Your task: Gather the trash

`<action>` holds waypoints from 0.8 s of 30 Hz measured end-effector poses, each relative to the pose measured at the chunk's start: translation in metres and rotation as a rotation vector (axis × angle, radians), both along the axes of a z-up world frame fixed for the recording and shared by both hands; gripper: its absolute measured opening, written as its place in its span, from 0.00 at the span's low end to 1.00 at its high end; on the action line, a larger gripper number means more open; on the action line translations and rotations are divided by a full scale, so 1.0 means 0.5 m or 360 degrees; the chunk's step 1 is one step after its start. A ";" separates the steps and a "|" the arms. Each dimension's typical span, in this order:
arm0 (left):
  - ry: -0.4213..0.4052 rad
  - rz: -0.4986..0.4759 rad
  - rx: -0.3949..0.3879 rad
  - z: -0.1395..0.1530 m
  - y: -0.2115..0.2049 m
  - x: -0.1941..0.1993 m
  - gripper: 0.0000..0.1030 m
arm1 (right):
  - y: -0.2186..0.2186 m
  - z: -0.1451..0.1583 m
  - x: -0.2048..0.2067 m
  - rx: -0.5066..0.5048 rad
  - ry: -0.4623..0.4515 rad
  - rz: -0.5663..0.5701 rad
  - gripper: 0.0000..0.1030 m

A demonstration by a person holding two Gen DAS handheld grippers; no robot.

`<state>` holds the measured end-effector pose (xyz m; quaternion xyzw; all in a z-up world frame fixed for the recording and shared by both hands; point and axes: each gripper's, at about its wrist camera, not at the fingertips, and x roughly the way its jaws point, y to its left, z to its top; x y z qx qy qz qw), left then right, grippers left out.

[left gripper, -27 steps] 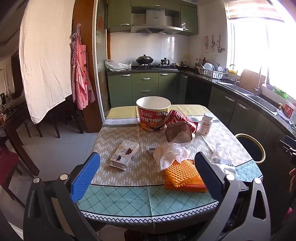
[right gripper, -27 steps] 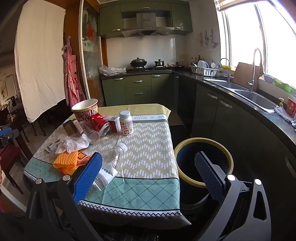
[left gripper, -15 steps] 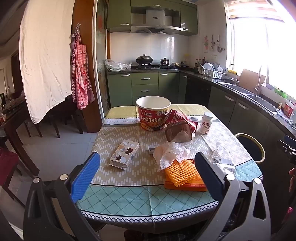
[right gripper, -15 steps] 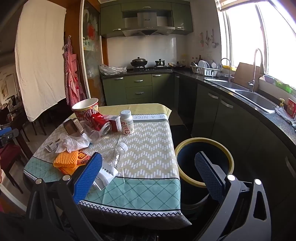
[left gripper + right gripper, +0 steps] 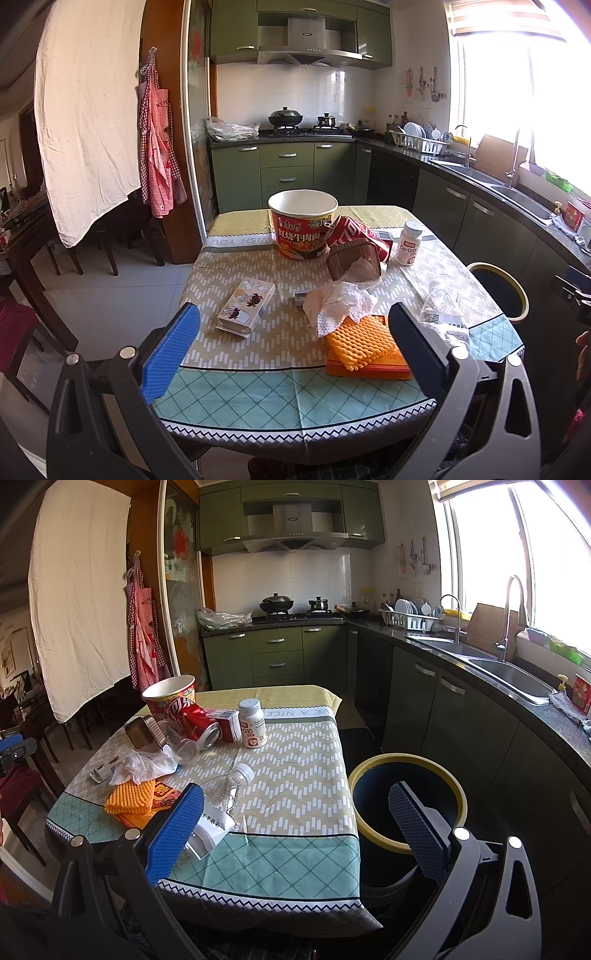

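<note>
**Litter spread on the kitchen table, both grippers held wide and empty**

A green-cabinet kitchen is seen in both views; a table point(image 5: 236, 347) covered with a chevron and teal diamond cloth is set in the middle, and a dark bin with a yellow rim point(image 5: 408, 764) is placed on the floor just beside the table's right edge. The trash is laid across the tabletop; a red instant-noodle tub point(image 5: 303, 229) is stood upright near the far end, with a crushed red cola can point(image 5: 192, 720) lying on its side just beside it, and a brown ridged tray point(image 5: 352, 260) tipped up next to the can. A white supplement bottle point(image 5: 409, 243) is stood upright towards the right edge; a small red carton point(image 5: 228, 723) is seen between it and the can. Nearer the front, an orange flat box point(image 5: 369, 363) is overlaid by an orange foam net point(image 5: 360, 339), and a crumpled white tissue point(image 5: 340, 306) is rested partly on the net. A small illustrated carton point(image 5: 245, 308) is lying apart on the left; a squashed clear plastic bottle point(image 5: 221, 805) is lying near the front right corner.

The left gripper point(image 5: 293, 354) is held above the near table edge, its jaws spread fully with nothing pinched; the right gripper point(image 5: 295, 827) is likewise spread wide and empty, one finger seen over the bottle, the other over the bin.
</note>
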<state>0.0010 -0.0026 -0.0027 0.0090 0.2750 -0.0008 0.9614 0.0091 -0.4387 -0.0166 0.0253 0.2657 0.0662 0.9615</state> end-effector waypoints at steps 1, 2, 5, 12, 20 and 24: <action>0.0000 -0.0001 -0.0001 0.000 0.000 0.000 0.94 | 0.000 0.000 0.000 0.0001 0.0001 0.0000 0.96; 0.0002 -0.0004 -0.0001 0.000 -0.001 -0.001 0.94 | 0.000 -0.004 0.002 0.0001 0.0001 0.0000 0.96; 0.0005 -0.0008 0.0003 0.000 -0.003 -0.002 0.94 | -0.001 -0.004 0.002 0.0002 0.0001 0.0000 0.96; 0.0011 -0.0018 0.0008 -0.001 -0.008 -0.002 0.94 | -0.001 -0.002 0.000 0.0002 0.0001 0.0001 0.96; 0.0012 -0.0018 0.0010 -0.002 -0.010 -0.002 0.94 | 0.001 -0.007 0.003 0.0002 0.0004 0.0003 0.96; 0.0011 -0.0020 0.0011 -0.002 -0.010 -0.002 0.94 | 0.001 -0.006 0.003 0.0004 0.0002 0.0002 0.96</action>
